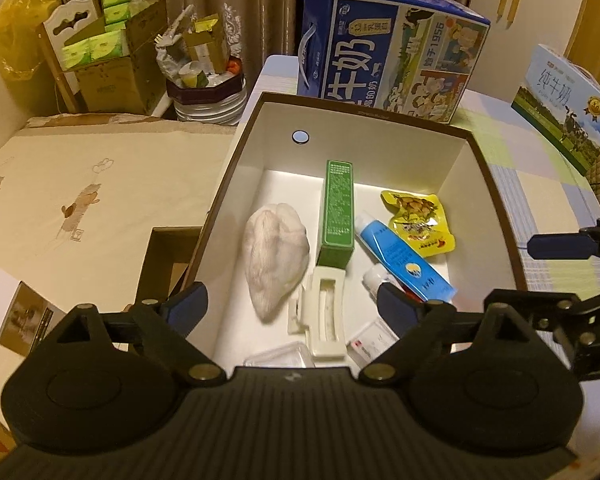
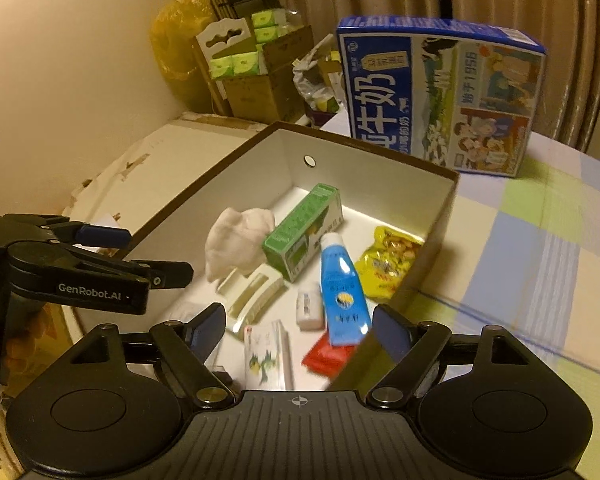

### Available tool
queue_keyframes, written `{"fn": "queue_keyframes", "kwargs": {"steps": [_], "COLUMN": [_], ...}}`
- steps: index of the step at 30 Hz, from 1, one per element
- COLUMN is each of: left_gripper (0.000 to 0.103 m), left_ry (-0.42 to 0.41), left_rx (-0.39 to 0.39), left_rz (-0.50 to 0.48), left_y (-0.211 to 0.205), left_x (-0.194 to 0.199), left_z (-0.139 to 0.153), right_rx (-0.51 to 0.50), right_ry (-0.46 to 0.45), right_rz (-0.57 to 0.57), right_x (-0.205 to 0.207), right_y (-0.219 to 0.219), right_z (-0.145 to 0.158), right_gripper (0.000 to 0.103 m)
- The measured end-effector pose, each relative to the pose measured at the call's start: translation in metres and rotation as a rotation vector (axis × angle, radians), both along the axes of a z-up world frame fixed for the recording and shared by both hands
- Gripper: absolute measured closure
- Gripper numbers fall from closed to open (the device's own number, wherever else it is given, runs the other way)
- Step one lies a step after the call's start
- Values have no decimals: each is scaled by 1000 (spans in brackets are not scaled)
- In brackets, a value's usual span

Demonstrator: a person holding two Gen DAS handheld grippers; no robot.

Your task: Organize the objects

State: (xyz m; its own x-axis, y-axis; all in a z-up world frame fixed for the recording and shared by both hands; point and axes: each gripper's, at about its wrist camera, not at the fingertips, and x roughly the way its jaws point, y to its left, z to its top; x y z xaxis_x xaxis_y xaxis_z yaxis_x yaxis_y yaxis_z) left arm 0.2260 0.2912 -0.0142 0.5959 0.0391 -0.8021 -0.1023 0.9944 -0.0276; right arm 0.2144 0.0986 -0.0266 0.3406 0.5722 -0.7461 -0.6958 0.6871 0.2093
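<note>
A brown-rimmed box with white walls (image 1: 380, 148) (image 2: 360, 184) holds a green carton (image 1: 336, 212) (image 2: 300, 232), a white cloth (image 1: 274, 256) (image 2: 236, 240), a cream hair clip (image 1: 324, 312) (image 2: 252, 292), a blue tube (image 1: 404, 258) (image 2: 342, 292), a yellow snack packet (image 1: 418, 222) (image 2: 388, 268), a small white bottle (image 2: 310, 308) and a red packet (image 2: 328, 356). My left gripper (image 1: 292, 300) hovers open over the box's near left part, holding nothing. My right gripper (image 2: 300, 322) is open and empty above the box's near right corner.
A blue milk carton (image 1: 392, 52) (image 2: 440, 96) stands behind the box on the checked tablecloth (image 2: 540, 260). A second milk carton (image 1: 568, 104) is far right. A cream sheet (image 1: 80, 200) lies left, with cardboard boxes of green packs (image 1: 108, 52) behind it.
</note>
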Motion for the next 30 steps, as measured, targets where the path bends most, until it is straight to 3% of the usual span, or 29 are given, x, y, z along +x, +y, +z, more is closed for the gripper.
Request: {"fn": "queue_keyframes", "kwargs": {"steps": [13,30], "left_gripper": [8,5], "left_ry": [-29,-23], "left_rx": [19,39], "left_rz": [32,40], "left_y": [-53,-143], "left_x": [-58,-131], "left_z": [24,26], "right_rx": [33,20], "right_ry": [11,64], "right_rz": [-18,-54], "right_x": [-38,-87], "right_y": [-70,-157], "right_z": [19,21], "right_gripper": [24,24]}}
